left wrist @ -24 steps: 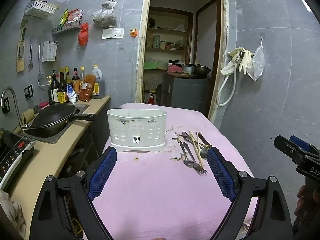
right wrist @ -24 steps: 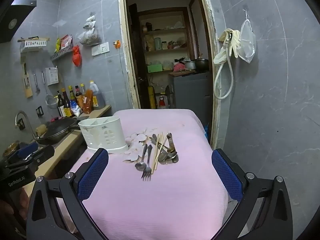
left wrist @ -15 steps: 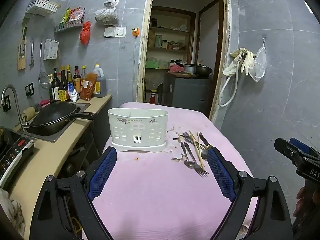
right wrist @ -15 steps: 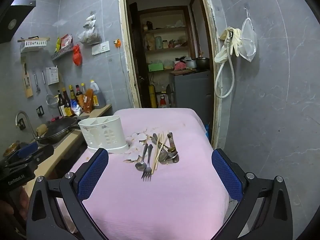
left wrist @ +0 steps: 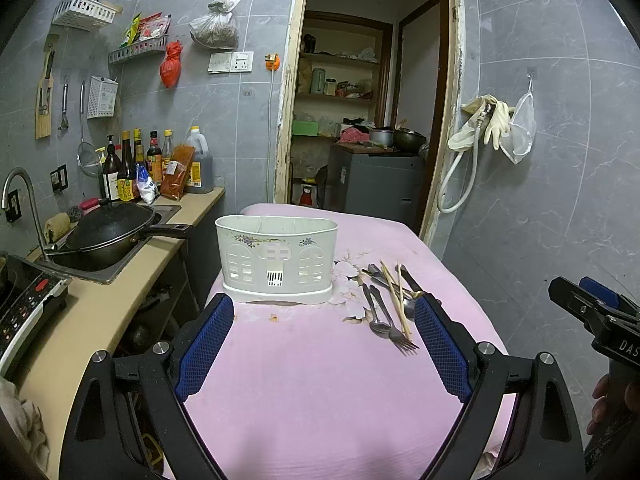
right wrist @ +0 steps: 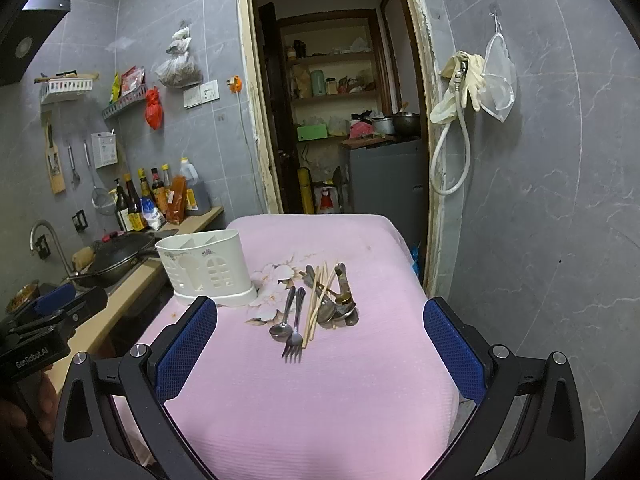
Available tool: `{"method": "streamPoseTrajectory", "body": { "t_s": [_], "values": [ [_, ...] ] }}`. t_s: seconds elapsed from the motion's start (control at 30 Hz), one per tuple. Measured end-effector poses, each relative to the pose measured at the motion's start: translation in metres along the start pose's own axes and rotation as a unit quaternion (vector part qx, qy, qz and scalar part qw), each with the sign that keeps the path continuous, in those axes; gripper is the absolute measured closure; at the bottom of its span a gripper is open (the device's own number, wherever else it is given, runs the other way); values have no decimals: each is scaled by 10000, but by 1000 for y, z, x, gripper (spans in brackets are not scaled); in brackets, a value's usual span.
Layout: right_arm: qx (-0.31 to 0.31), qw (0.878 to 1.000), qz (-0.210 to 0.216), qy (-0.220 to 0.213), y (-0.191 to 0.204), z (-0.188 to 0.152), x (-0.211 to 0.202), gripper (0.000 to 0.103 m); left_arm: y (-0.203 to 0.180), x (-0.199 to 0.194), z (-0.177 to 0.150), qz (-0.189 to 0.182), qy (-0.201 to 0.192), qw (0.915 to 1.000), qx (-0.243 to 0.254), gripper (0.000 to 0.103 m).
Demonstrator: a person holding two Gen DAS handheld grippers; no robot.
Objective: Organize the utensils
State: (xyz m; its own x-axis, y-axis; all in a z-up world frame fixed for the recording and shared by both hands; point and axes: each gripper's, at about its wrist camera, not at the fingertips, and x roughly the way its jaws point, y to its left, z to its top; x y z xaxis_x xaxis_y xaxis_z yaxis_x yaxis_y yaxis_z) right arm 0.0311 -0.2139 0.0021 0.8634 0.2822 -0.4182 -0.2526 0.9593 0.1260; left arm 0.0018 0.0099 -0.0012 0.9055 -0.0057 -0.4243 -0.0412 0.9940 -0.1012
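Left gripper (left wrist: 324, 344) and right gripper (right wrist: 320, 344): jaws apart, nothing between them. Utensil pile (right wrist: 316, 304) lies at frame centre, white caddy (right wrist: 206, 266) to its left.

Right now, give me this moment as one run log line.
left gripper: open, empty | right gripper: open, empty | utensils: piled on pink cloth | caddy: upright, looks empty

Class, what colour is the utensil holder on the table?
White, with small floral prints; the utensil holder shows best in the left wrist view.

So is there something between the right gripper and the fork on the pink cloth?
Nothing visible. The right gripper is open and the fork lies on bare pink cloth ahead of it, at the near edge of the utensil pile.
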Motion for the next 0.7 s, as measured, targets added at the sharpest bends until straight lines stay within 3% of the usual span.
{"method": "streamPoseTrajectory", "body": {
  "t_s": [0.7],
  "values": [
    [13, 10000, -3, 33, 1, -2, 5, 0, -2, 2, 0, 13, 20, 10000, -11, 15]
  ]
}}
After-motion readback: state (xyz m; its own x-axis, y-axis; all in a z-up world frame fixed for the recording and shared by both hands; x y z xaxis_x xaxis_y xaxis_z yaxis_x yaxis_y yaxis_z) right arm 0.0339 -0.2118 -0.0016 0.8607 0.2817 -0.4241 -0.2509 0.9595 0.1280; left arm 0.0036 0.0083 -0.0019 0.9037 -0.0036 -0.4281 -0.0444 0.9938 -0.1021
